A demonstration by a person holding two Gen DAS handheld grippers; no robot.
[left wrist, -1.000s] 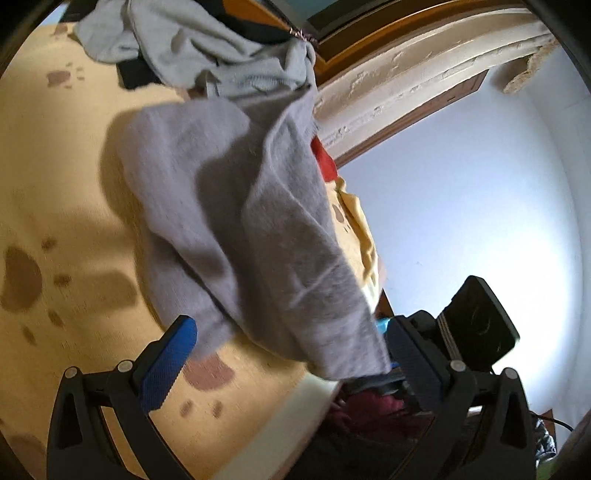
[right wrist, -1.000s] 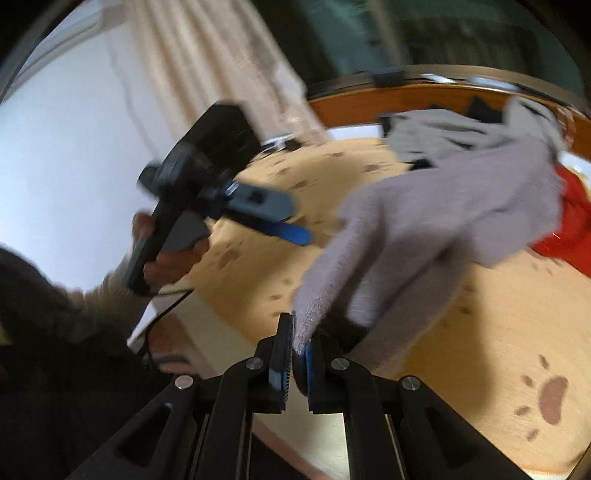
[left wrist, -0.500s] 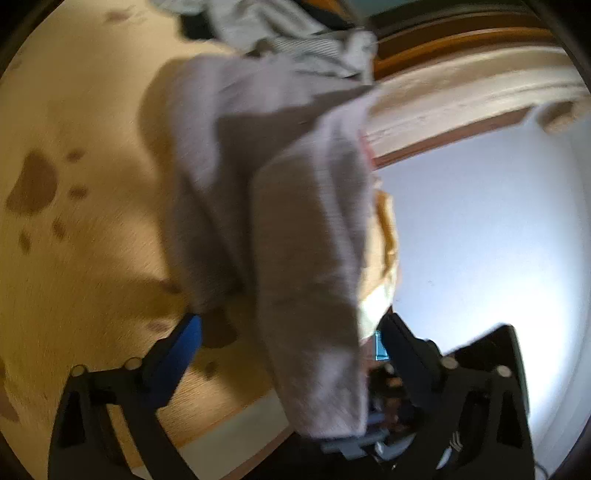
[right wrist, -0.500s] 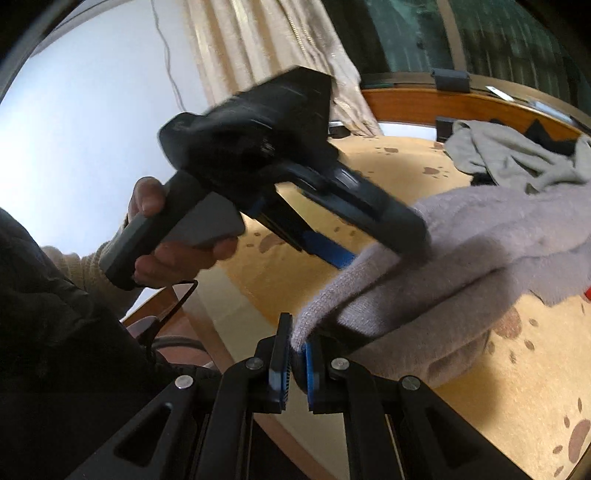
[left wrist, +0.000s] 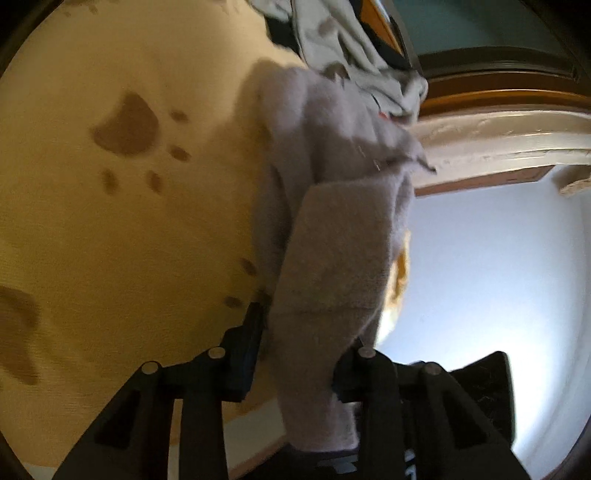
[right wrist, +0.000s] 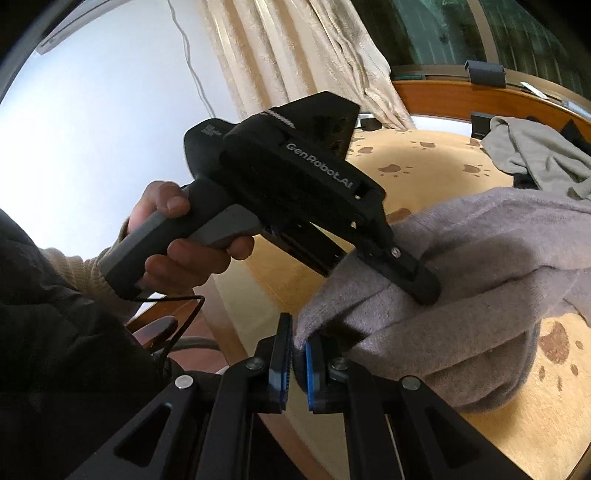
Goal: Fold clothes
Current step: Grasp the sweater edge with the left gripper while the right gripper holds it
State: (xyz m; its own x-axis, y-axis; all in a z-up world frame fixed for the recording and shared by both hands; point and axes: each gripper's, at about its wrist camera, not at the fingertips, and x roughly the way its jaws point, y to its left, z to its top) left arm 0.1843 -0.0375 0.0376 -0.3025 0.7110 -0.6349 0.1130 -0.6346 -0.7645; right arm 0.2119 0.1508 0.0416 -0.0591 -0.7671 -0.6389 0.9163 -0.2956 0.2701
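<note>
Both grippers, left (left wrist: 301,354) and right (right wrist: 297,363), pinch grey sweater (right wrist: 461,280); only right view shows hand (right wrist: 184,243).

Grey sweater (left wrist: 332,266) hides left gripper's (left wrist: 299,354) pads.

A home bedroom: a bed covered by a yellow sheet printed with brown paw marks (right wrist: 424,155), a cream patterned curtain (right wrist: 295,55) beside a dark window (right wrist: 498,33), a curved wooden bed frame (right wrist: 443,99), and a pale grey crumpled garment (right wrist: 532,155).
</note>
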